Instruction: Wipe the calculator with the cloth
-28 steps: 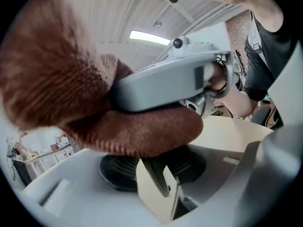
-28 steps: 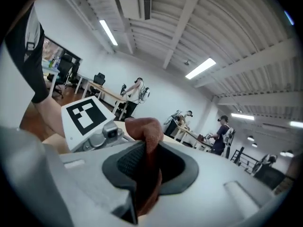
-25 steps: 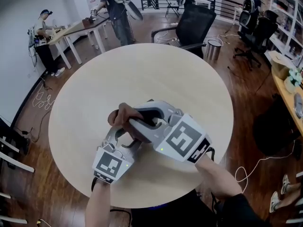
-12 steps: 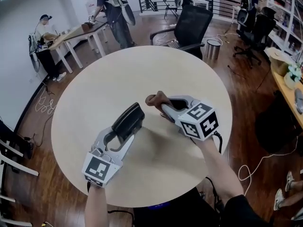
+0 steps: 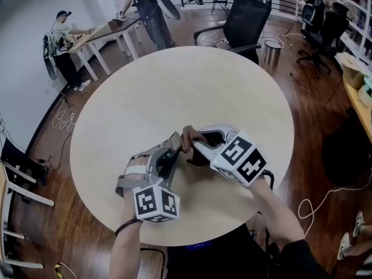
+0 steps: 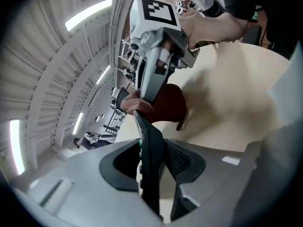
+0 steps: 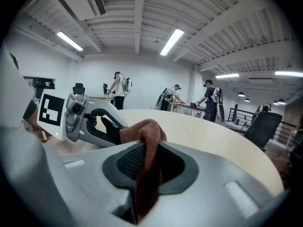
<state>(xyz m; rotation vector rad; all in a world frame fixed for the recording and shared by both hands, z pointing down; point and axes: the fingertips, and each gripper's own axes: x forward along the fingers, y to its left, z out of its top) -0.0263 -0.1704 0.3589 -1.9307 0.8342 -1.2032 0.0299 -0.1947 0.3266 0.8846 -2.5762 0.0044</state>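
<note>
You had the left gripper [image 5: 172, 149] clamped on the calculator [image 6: 149, 150], its jaws part-way apart with the pads pressed against the two broad faces. The dark slab stood edge-on between them and pointed away from you. Your right gripper [image 5: 197, 146] was closed on the cloth [image 7: 147, 174]. A reddish-brown fold ran down between the pads, and a bunched end stuck out past the fingertips.

That bunched end met the far end of the calculator, so the two grippers came together nose to nose. The right one angled in from your right, with its marker cube [image 5: 238, 158] trailing back toward your forearm. In the right gripper view, the left gripper sat just to the left of the cloth.

All of this happened over the near part of the round table [image 5: 174, 86], not far from the rim closest to you. Your left marker cube [image 5: 156, 202] hung just inside that rim. The bare top spread wide ahead of you and to both sides. Beyond the far rim stood a black office chair [image 5: 244, 19] and a small bin [image 5: 271, 51], both well apart from your hands. Off to the far left, people worked at desks [image 5: 104, 35].
</note>
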